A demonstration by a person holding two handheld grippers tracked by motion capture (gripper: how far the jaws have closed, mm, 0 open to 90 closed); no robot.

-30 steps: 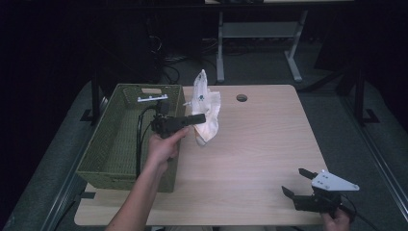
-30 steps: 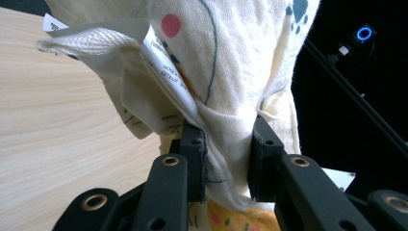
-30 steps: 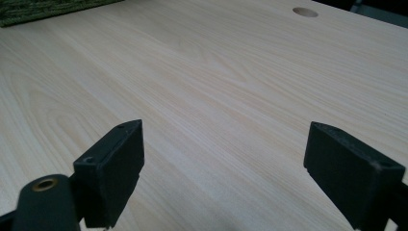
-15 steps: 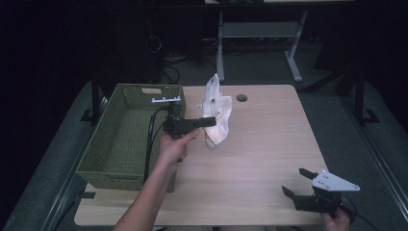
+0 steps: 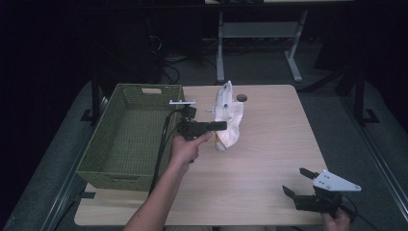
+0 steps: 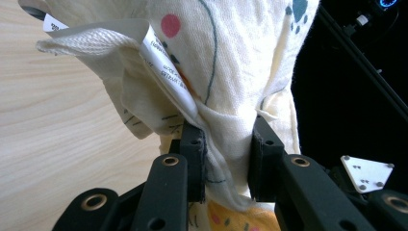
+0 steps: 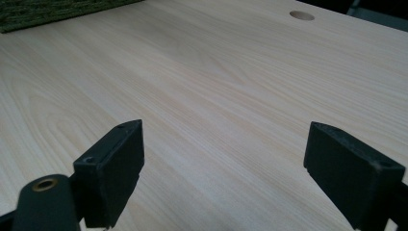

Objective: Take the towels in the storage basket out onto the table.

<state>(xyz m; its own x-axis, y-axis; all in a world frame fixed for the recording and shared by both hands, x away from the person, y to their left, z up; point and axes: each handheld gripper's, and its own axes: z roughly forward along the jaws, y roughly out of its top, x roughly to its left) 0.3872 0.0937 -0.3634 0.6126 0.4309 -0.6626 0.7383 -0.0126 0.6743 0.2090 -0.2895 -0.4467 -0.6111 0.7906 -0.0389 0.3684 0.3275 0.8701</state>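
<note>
Beside the green basket [image 5: 130, 139], left gripper [image 5: 222, 126] clamped on the cream printed cloth [image 5: 227, 115], carried slightly rightward since before, right gripper [image 5: 300, 184] wide apart, unmoved at the table's [image 5: 269, 159] near corner.

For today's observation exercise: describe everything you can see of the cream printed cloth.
The cloth is soft cream fabric, printed with a red dot, teal paw marks and orange patches, with a white care label sewn in. It hangs bunched and lifted above the table, right of the basket, pinched between the jaws of the left gripper.
</note>
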